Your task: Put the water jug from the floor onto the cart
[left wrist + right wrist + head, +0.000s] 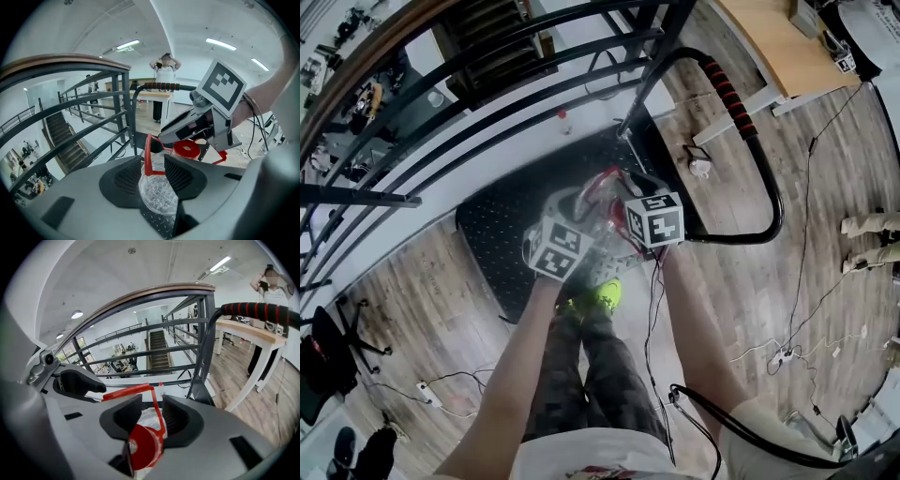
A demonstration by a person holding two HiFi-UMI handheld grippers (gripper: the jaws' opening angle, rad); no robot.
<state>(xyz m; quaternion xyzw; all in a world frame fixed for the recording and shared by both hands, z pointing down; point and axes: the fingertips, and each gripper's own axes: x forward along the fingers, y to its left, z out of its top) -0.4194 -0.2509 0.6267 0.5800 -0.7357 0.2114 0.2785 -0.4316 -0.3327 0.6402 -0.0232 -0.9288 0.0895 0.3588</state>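
Left gripper view: the left gripper point(153, 163) has its jaws spread, the pads flanking the water jug point(157, 194) and its red handle point(147, 157) without pressing on them. In the right gripper view the right gripper point(152, 404) is likewise spread, with the jug's red cap point(140, 446) loose between its jaws. The clear jug lies on the cart's black studded deck point(497, 234), dimpled end toward the left gripper. Whether it holds water cannot be made out. Past the deck stand the cart's push handle point(741, 108) and a dark railing point(487, 56).
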